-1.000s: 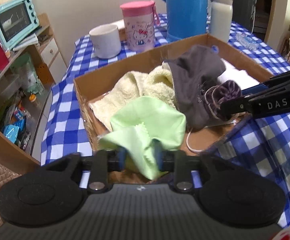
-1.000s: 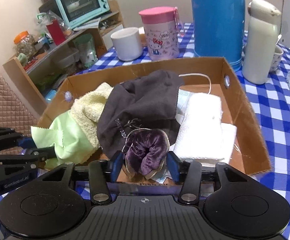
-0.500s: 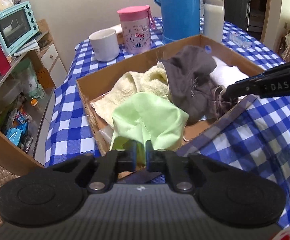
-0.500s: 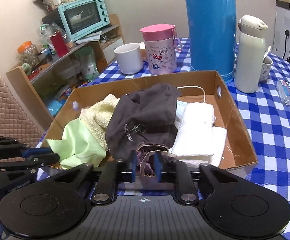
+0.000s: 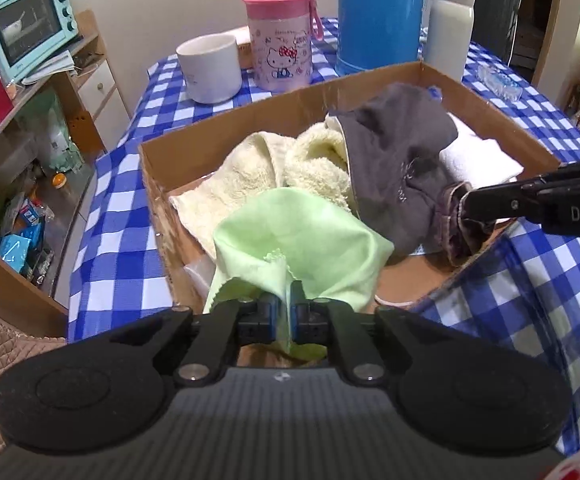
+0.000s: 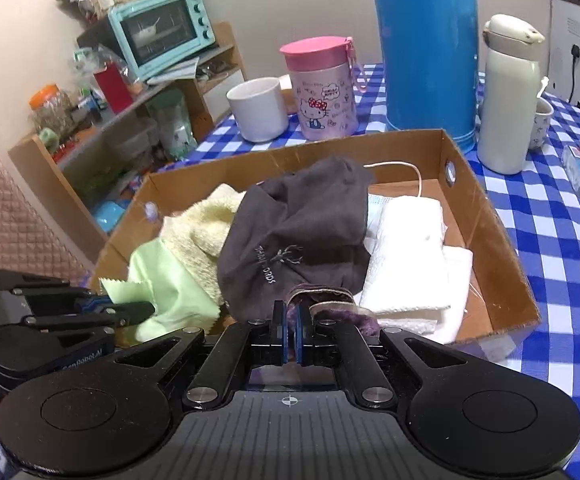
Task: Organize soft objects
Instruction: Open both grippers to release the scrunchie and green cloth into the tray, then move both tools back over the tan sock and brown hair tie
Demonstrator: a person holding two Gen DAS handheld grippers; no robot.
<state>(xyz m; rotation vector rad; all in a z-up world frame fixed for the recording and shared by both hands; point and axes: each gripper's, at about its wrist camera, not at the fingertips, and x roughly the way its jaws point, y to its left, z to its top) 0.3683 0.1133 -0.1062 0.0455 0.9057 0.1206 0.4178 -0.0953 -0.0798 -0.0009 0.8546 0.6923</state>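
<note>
Where pinched, crumpled green cloth point(image 5: 298, 236)

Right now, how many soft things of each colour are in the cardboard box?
Green cloth: 1
Yellow towel: 1
Grey cloth: 1
Purple velvet piece: 1
White towel: 1
Total: 5

Both your grippers are matte black plastic. On your left gripper point(image 5: 286, 316) there are two big round discs at the sides, a ribbed grey panel in the middle with a small crosshair mark, and silver screws on the angled linkage bars. Fingers point(image 5: 268, 314) have blue pads. Your right gripper point(image 6: 289, 332) is the same build, and from the side it shows white "DAS" lettering.
</note>
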